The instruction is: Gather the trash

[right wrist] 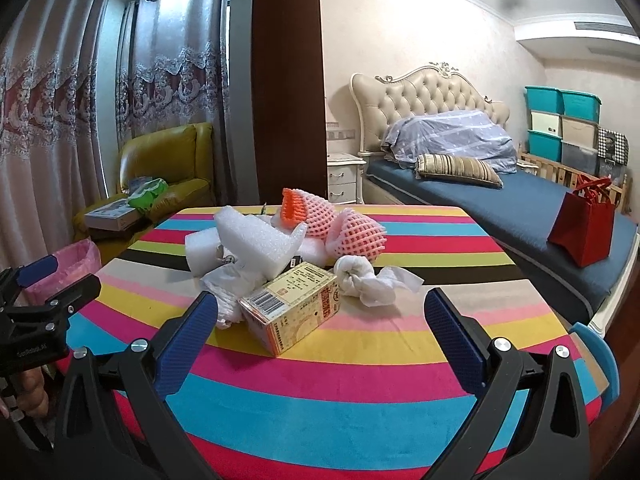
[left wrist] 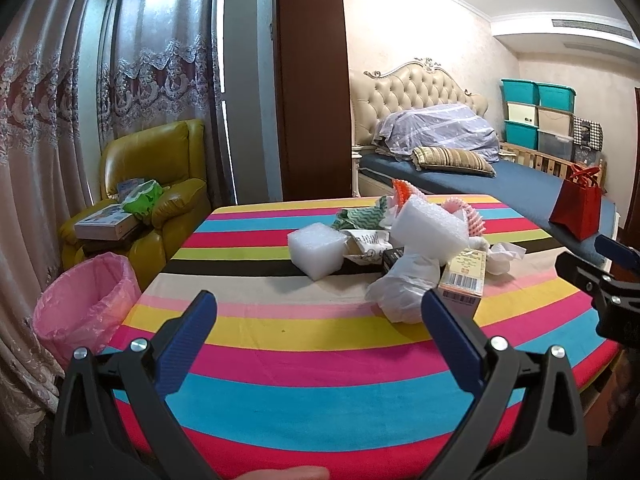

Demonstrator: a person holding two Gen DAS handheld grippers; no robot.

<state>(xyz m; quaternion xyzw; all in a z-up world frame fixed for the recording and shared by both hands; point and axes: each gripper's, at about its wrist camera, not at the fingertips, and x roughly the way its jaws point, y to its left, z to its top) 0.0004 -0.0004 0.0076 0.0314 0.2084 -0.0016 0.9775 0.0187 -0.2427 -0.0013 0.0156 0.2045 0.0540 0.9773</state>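
On the striped bench [right wrist: 360, 380], near its far half, the trash lies in one loose heap. Nearest the right claw [right wrist: 320, 312] is a small cardboard carton [right wrist: 290, 308] with a barcode on its end, lying on its side and tilted. Touching its left end is a crumpled white plastic bag [right wrist: 228, 284]; just beside its right end sits a knotted wad of white tissue [right wrist: 370, 278]. Behind these lie white foam sheets [right wrist: 256, 236], and farther back two pink foam fruit nets [right wrist: 354, 234] with an orange net [right wrist: 294, 204] on top of the left one. In the left wrist view a separate white foam block [left wrist: 318, 250] rests at the left edge of the heap, with a green patterned wrapper [left wrist: 356, 216] behind it.

Both claws are spread wide and hold nothing. The left claw [left wrist: 320, 312] hovers above bare cloth, short of the heap; the right one hangs just before the carton.

A bin lined with a pink bag [left wrist: 82, 308] stands on the floor off the bench's left side, beside a yellow armchair [left wrist: 160, 184].
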